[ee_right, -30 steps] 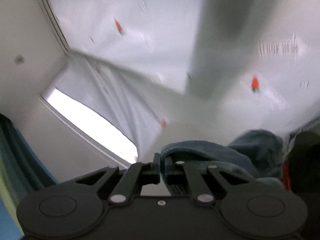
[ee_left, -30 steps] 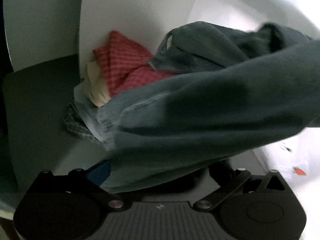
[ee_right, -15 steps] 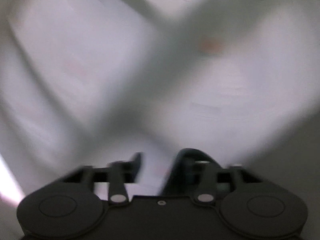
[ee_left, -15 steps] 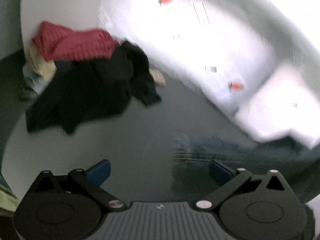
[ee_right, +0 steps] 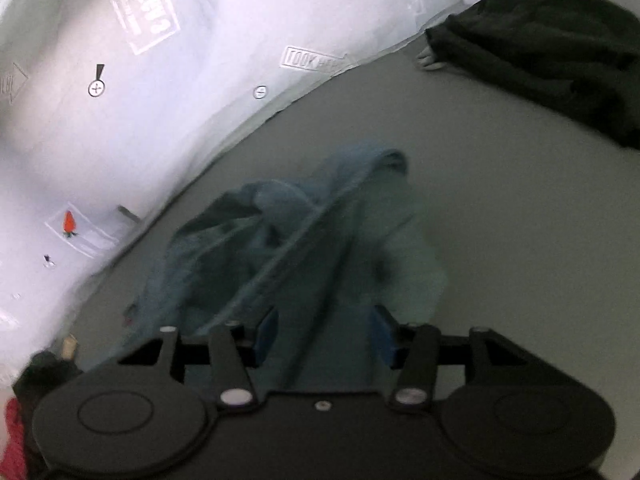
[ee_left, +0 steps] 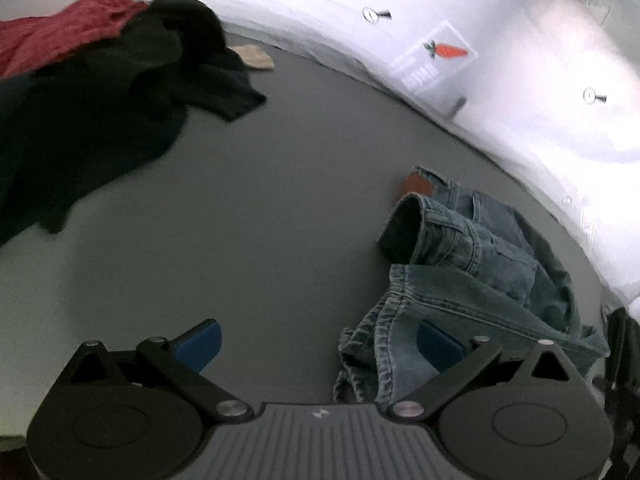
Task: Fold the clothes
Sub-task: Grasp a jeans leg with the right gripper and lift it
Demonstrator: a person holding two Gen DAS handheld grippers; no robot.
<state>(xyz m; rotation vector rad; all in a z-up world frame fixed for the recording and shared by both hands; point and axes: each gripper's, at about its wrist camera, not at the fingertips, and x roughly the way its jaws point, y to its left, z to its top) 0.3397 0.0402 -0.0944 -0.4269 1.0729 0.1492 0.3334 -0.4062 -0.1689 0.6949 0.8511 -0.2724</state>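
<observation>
A pair of blue jeans (ee_left: 472,272) lies crumpled on the grey table (ee_left: 280,200), at the right in the left wrist view. My left gripper (ee_left: 316,344) is open and empty, its right finger (ee_left: 436,344) at the jeans' hem. In the right wrist view the jeans (ee_right: 288,232) lie blurred straight ahead. My right gripper (ee_right: 324,332) is open, with the denim lying between and under its fingers.
A heap of clothes lies at the table's far left: a black garment (ee_left: 100,104), a red one (ee_left: 52,40) and a beige piece (ee_left: 252,56). The black garment (ee_right: 552,56) also shows at the upper right in the right wrist view. A white printed sheet (ee_left: 480,60) backs the table.
Both grippers have let go of the jeans and opened. The jeans dropped from the air onto the table, and both cameras swung down toward them.
</observation>
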